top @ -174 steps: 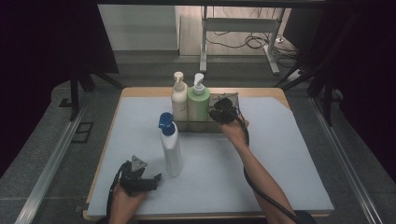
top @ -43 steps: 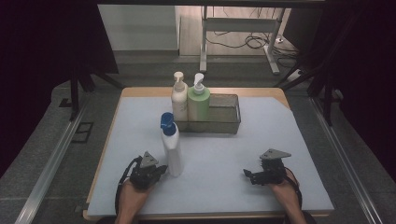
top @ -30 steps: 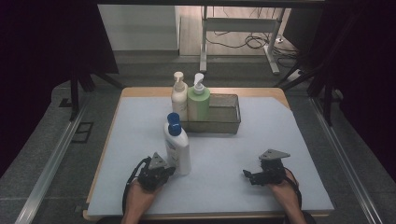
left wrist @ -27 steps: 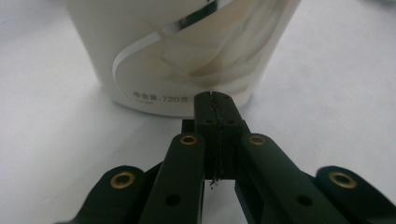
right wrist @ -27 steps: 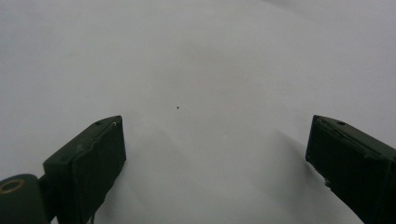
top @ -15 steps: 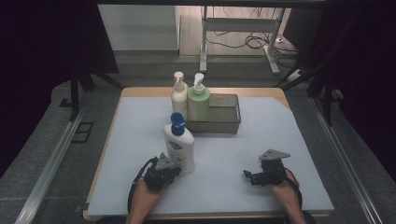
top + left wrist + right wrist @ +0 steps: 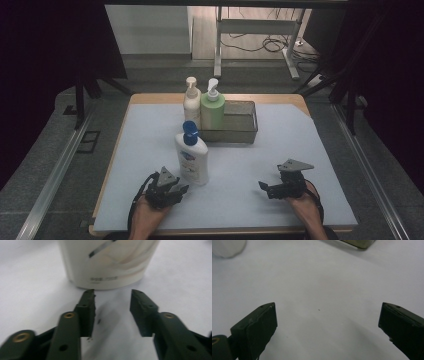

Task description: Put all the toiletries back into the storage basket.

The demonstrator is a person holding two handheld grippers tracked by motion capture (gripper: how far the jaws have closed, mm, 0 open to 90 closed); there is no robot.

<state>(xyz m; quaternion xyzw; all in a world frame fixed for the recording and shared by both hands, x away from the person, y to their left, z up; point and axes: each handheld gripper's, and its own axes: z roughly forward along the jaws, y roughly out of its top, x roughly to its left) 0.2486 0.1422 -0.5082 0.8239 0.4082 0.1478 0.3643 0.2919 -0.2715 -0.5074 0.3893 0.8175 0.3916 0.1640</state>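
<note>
A white lotion bottle (image 7: 191, 159) with a blue cap stands upright on the white mat, left of centre. My left gripper (image 7: 178, 188) sits just in front of its base, open. In the left gripper view the bottle's base (image 7: 110, 265) stands just beyond the jaw tips, and my left gripper (image 7: 112, 293) has only mat between them. Near the front right, my right gripper (image 7: 263, 186) rests low over the mat. It (image 7: 328, 307) is wide open, with bare mat between its jaws.
A grey mesh basket (image 7: 241, 125) stands at the back centre of the mat. A cream pump bottle (image 7: 191, 102) and a green pump bottle (image 7: 212, 109) fill its left end. Dark floor and metal rails surround the table (image 7: 150, 98).
The left gripper slid the white bottle right toward the middle, and now its jaws stand clear of the base. The right gripper came back from the basket to the front right.
</note>
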